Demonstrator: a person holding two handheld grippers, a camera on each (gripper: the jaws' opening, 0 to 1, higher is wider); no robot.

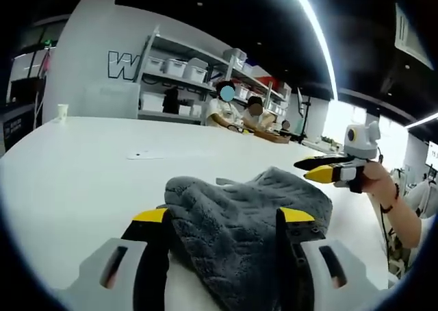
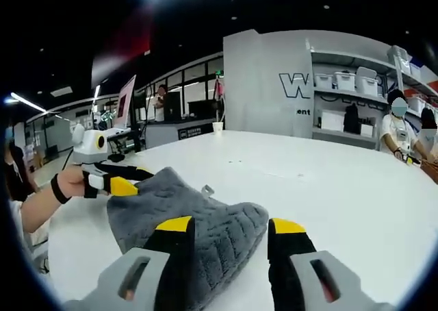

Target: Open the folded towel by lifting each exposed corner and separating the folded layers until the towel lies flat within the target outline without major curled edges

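A grey plush towel (image 1: 236, 208) lies bunched in folds on the white table (image 1: 89, 167). My left gripper (image 1: 224, 215) is open, its yellow-tipped jaws standing on either side of the towel's near part. My right gripper (image 1: 316, 168), held in a hand, hovers just off the towel's far right edge with its jaws slightly apart. In the right gripper view the towel (image 2: 198, 212) reaches in between the jaws of the open right gripper (image 2: 231, 225) and under its left jaw. The left gripper (image 2: 126, 181) sits at the towel's far left corner.
A paper cup (image 1: 62, 111) stands near the table's far edge. Shelves with white bins (image 1: 185, 68) line the back wall. People sit at the table's far side (image 1: 226, 109). A monitor (image 2: 126, 98) stands beyond the left edge. Bare tabletop (image 2: 328, 188) spreads to the right.
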